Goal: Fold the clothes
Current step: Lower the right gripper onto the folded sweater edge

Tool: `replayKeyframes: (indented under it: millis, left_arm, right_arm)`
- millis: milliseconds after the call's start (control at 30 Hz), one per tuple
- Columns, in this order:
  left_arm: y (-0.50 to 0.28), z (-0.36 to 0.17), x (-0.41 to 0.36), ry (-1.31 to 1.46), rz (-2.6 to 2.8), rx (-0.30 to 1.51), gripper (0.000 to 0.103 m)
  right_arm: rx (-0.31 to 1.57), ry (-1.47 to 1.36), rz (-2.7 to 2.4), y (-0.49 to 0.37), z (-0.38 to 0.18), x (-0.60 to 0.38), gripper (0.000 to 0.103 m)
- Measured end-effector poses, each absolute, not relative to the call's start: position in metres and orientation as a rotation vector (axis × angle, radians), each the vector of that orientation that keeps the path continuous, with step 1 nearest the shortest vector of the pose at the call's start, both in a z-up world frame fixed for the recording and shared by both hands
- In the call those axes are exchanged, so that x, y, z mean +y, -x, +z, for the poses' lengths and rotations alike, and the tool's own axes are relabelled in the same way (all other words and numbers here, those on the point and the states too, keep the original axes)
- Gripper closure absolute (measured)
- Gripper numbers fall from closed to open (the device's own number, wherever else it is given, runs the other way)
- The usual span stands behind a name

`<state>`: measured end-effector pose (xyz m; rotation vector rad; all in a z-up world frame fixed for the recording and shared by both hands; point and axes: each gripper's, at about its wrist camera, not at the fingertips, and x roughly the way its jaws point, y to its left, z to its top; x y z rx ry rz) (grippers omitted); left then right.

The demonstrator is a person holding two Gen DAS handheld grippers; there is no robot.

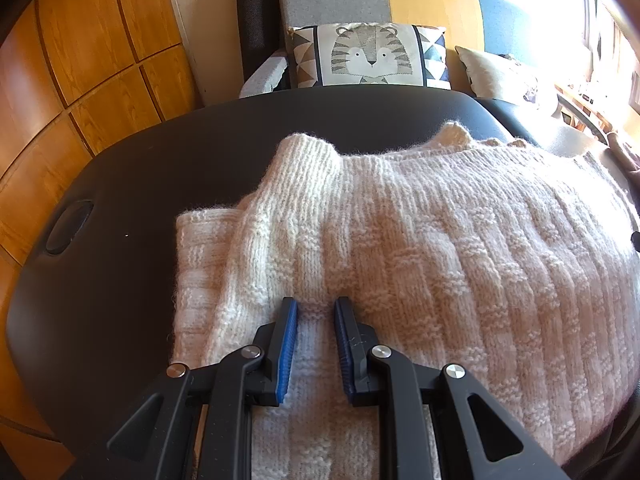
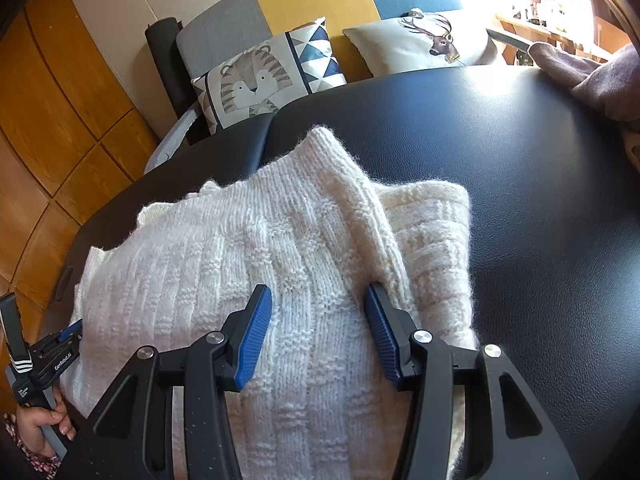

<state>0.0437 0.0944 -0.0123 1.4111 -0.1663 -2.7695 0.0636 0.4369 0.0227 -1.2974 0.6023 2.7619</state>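
A cream chunky-knit sweater (image 1: 400, 240) (image 2: 240, 248) lies flat on a black padded table (image 1: 160, 160) (image 2: 520, 160), with a ribbed sleeve folded inward on each side. My left gripper (image 1: 316, 304) sits low over the sweater's near left part. Its blue pads are a narrow gap apart with knit showing between them, and I see no pinch. The right wrist view shows it at the sweater's left edge (image 2: 72, 330), held by a hand (image 2: 40, 424). My right gripper (image 2: 318, 292) stands wider open over the near right part, its right fingertip against the folded sleeve.
A sofa behind the table holds a tiger cushion (image 1: 370, 56) (image 2: 256, 84) and a deer cushion (image 2: 424, 40). A wooden cabinet (image 1: 80, 60) stands to the left. A mauve cloth (image 2: 592, 76) lies at the table's far right corner. The table has an oval recess (image 1: 68, 228) at its left.
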Motion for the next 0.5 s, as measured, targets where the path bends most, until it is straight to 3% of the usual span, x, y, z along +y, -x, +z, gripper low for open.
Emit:
replayKeyframes:
  millis: [400,467,500]
  left_arm:
    - [-0.0451,-0.0130,0.0948,-1.405,-2.768,-0.165,0.084]
    - [-0.0449,-0.0124,0.0943,-1.408,-2.768,-0.161,0.084]
    - [-0.0448,-0.0120,0.0941,-1.410,-2.768,-0.158,0.084]
  right_arm:
    - [0.581,1.293,2.755,-0.0619,0.0232,0.4356,0.051]
    - [0.616,1.312,2.760,-0.0600,0.0261,0.4360,0.045]
    - [0.636,1.324,2.767,-0.0588,0.0279,0.4359,0.036]
